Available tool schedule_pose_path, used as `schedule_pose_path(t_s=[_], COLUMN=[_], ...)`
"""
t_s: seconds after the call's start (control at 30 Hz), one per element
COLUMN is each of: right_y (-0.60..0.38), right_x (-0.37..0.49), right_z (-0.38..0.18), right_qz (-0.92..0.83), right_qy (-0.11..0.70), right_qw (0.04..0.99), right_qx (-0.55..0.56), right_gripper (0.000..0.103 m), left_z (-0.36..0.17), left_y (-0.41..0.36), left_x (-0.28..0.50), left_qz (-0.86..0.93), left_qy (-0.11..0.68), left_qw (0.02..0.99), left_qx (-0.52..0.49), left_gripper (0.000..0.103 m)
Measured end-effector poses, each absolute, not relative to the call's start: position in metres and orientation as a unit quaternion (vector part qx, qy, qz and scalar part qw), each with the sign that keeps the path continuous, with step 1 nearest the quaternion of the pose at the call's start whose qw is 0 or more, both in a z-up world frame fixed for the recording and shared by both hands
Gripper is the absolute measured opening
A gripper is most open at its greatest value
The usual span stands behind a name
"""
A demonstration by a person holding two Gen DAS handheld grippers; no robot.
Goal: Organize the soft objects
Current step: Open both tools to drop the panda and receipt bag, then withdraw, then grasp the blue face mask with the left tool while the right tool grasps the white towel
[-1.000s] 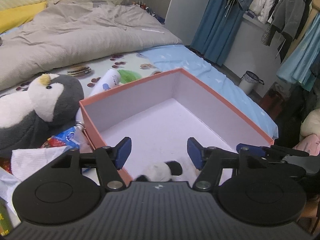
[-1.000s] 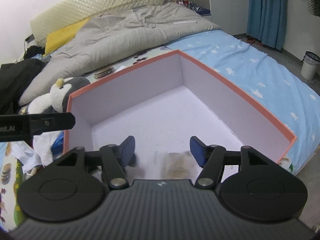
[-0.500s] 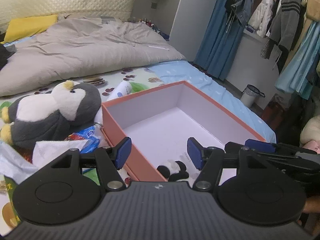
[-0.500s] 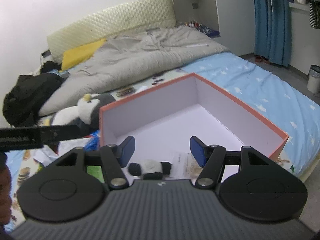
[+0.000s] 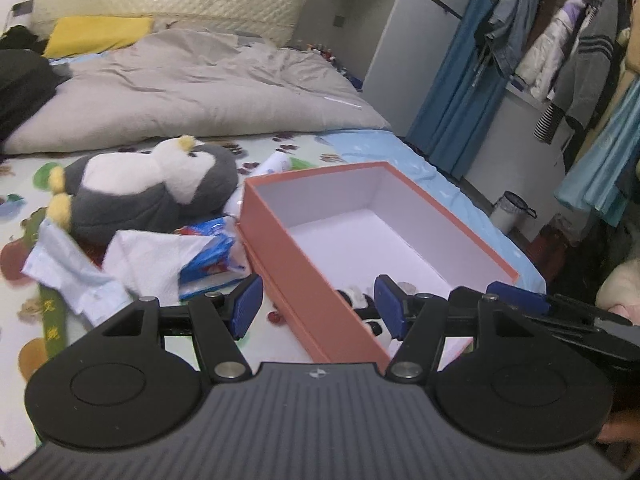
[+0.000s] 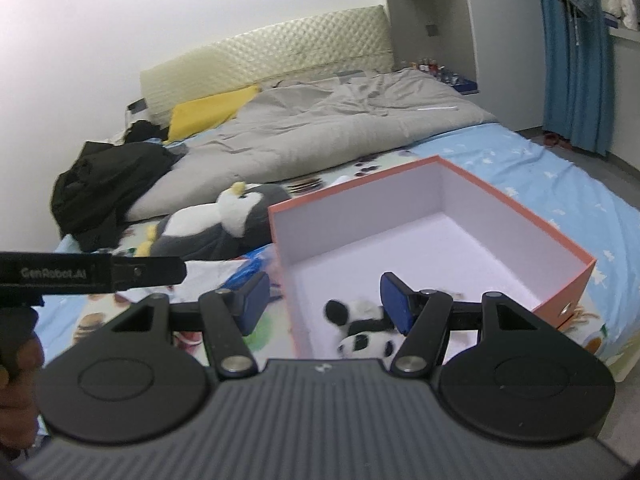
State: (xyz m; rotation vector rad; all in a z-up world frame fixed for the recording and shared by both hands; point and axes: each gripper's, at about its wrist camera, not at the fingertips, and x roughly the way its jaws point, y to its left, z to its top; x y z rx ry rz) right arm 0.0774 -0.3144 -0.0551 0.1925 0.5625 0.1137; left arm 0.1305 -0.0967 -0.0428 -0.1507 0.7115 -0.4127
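Note:
An orange box [image 5: 304, 268] with a white inside lies open on the bed. A small panda plush [image 6: 362, 307] lies in its near corner, partly hidden by my right gripper's finger; in the left wrist view the panda [image 5: 356, 295] peeks over the box wall. A grey and white penguin plush [image 5: 152, 184] lies on the sheet left of the box [image 6: 360, 216]. My left gripper [image 5: 319, 308] hovers open above the box's near left wall, holding nothing. My right gripper [image 6: 324, 303] is open too, above the near corner, clear of the panda.
A crumpled white cloth [image 5: 148, 260] and a blue snack packet [image 5: 208, 264] lie between the penguin and the box. A grey duvet [image 5: 192, 92], a yellow pillow [image 6: 212, 114] and black clothes [image 6: 108, 184] fill the bed's far side. A bin [image 5: 512, 210] stands by hanging clothes.
Both grippers have drawn back and up from inside the box, which now looks smaller and farther. The panda lying in the box has come into view. The jaws kept their width.

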Motion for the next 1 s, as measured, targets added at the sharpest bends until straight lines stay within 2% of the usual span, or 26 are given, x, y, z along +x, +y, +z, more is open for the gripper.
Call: schedule_pose_path(t_s=[0.7, 1.0], right_y=[-0.24, -0.215], right_x=[0.026, 0.042], right_z=[-0.084, -0.098], right_qz=[0.143, 0.165], right_qy=[0.339, 0.359], right_qw=[0.928, 0.918], right_qx=[0.059, 0.042], right_gripper=[0.064, 0.064], left_z=[-0.082, -0.103], left_y=[0.003, 0.034], left_x=[0.037, 0.042], left_qz=[-0.089, -0.048], left_qy=[0.368, 0.366], left_qw=[0.915, 0.915], left_qx=[-0.135, -0.162], left_gripper=[0.067, 0.067])
